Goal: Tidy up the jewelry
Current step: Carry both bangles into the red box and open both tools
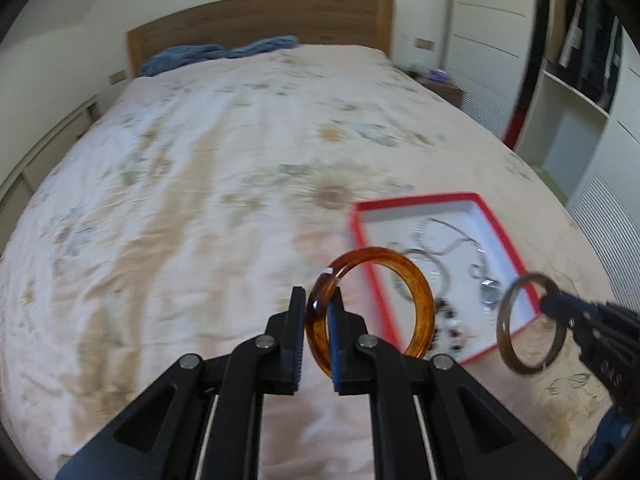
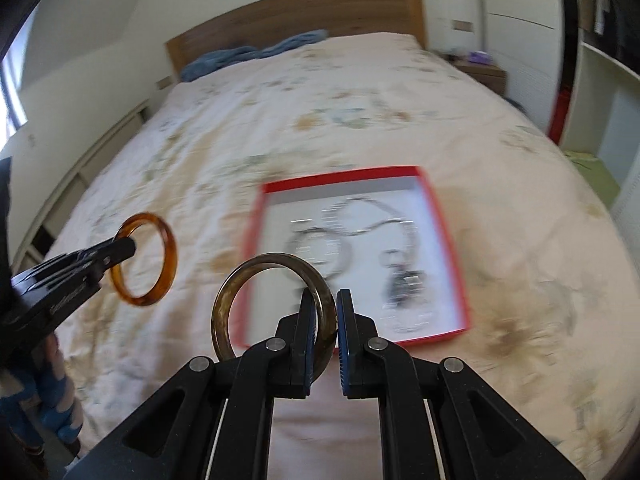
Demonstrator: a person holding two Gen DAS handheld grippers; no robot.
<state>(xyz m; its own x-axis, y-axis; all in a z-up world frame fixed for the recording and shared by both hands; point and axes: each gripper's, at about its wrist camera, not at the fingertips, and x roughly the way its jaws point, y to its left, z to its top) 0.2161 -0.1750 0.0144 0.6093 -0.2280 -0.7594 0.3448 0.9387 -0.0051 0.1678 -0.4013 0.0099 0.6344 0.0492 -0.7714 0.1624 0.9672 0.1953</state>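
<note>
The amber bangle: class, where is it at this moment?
The amber bangle is clamped in the left gripper, held in the air above the bed, just left of the red box of jewelry.

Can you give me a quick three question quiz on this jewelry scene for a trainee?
1. True or false: the left claw grips the amber bangle.
2. Which bangle does the right claw hold? A) olive-brown bangle B) silver bracelet C) none
3. Fill in: the red box lies on the ____.

Key: 1 true. 2 A. 3 bed.
</note>
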